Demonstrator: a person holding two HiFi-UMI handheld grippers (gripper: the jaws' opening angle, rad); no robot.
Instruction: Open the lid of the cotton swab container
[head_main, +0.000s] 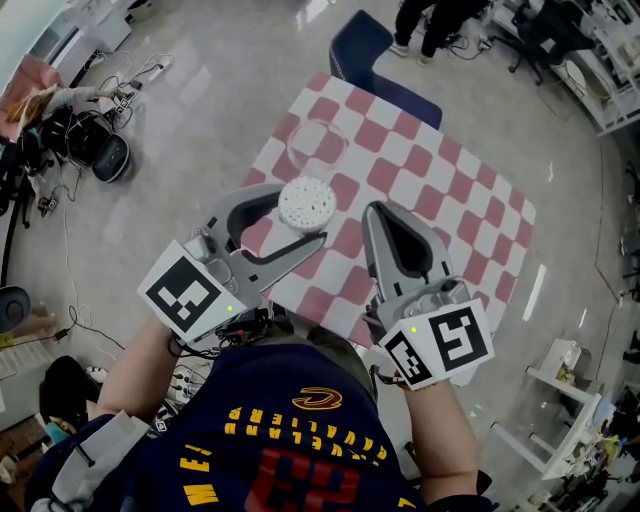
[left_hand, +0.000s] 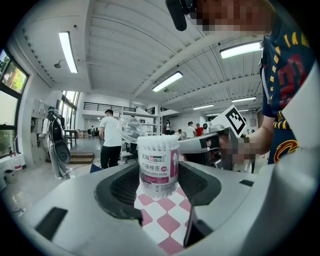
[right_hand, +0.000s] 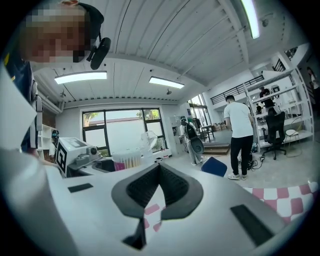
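Cotton swab container: clear cylinder with a pink-banded label, upright near the left edge of the pink-and-white checked tablecloth. Its top is uncovered and the white swab tips are exposed. Clear lid: tipped back at the container's far rim; whether it is joined to the container cannot be told. Left gripper: jaws clenched on the container, one pad on each side. Right gripper: just right of the container and apart from it, jaws pressed together, empty. Surroundings: blue chair at the table's far edge; cables and bags on the floor well to the left; white shelving to the right; standing person in a white shirt in the background.
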